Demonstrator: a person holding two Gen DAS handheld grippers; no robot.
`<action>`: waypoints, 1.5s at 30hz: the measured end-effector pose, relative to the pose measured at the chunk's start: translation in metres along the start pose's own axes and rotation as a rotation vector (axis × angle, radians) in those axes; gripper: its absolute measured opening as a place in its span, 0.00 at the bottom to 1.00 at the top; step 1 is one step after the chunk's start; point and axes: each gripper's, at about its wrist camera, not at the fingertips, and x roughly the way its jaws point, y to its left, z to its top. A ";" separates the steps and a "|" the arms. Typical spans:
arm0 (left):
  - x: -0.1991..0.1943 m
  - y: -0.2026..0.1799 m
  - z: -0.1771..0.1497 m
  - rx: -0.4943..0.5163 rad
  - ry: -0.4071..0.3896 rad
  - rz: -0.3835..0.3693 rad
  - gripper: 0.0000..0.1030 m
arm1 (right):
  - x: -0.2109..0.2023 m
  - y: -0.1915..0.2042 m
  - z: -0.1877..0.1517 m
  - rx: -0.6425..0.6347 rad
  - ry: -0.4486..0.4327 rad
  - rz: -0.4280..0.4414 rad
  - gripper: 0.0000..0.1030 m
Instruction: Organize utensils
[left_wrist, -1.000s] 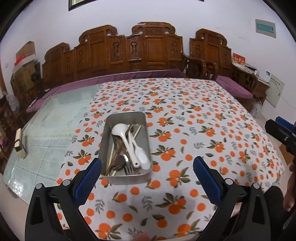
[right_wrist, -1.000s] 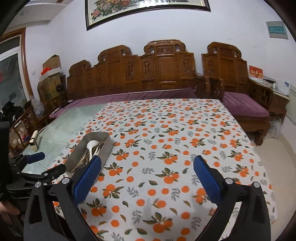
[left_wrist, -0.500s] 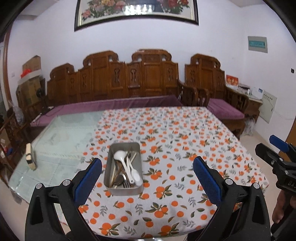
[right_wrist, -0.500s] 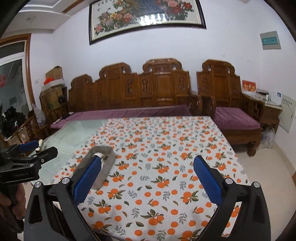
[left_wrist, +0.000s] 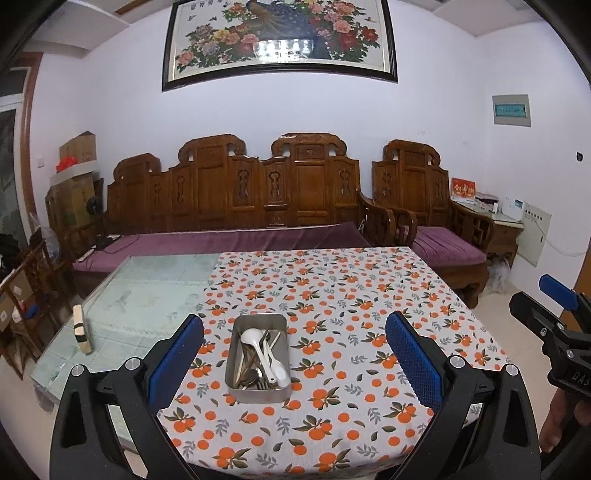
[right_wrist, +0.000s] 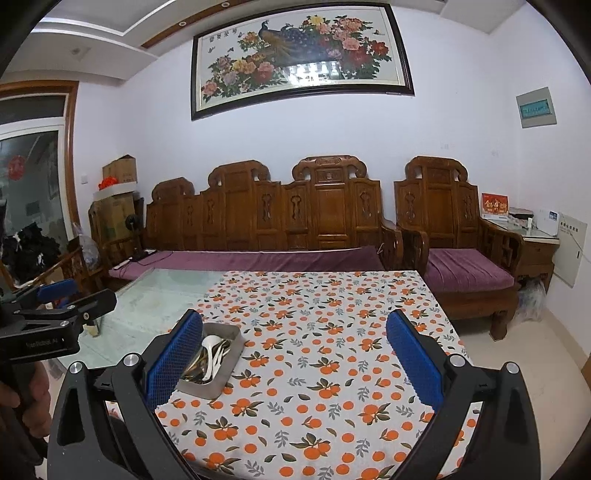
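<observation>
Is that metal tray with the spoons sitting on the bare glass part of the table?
No, the metal tray sits on the orange-patterned tablecloth, right of the bare glass.

White walls all round, big framed peacock-and-peony painting (left_wrist: 279, 40) up top catching some glare. Carved dark wooden sofa (left_wrist: 236, 206) with purple cushions underneath, matching armchair (right_wrist: 454, 243) to its right. Cardboard boxes (right_wrist: 118, 192) stacked in the left corner. Pale tiled floor (right_wrist: 554, 343).
</observation>
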 end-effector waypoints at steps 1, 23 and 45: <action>0.000 0.000 0.000 0.000 0.000 0.000 0.92 | -0.001 0.001 0.000 0.000 0.000 0.000 0.97; -0.002 -0.002 -0.003 0.004 0.003 0.007 0.92 | -0.001 0.000 0.000 0.002 0.006 -0.002 0.97; -0.005 -0.002 -0.003 0.001 -0.006 0.000 0.92 | 0.001 0.001 -0.001 0.003 -0.004 -0.010 0.97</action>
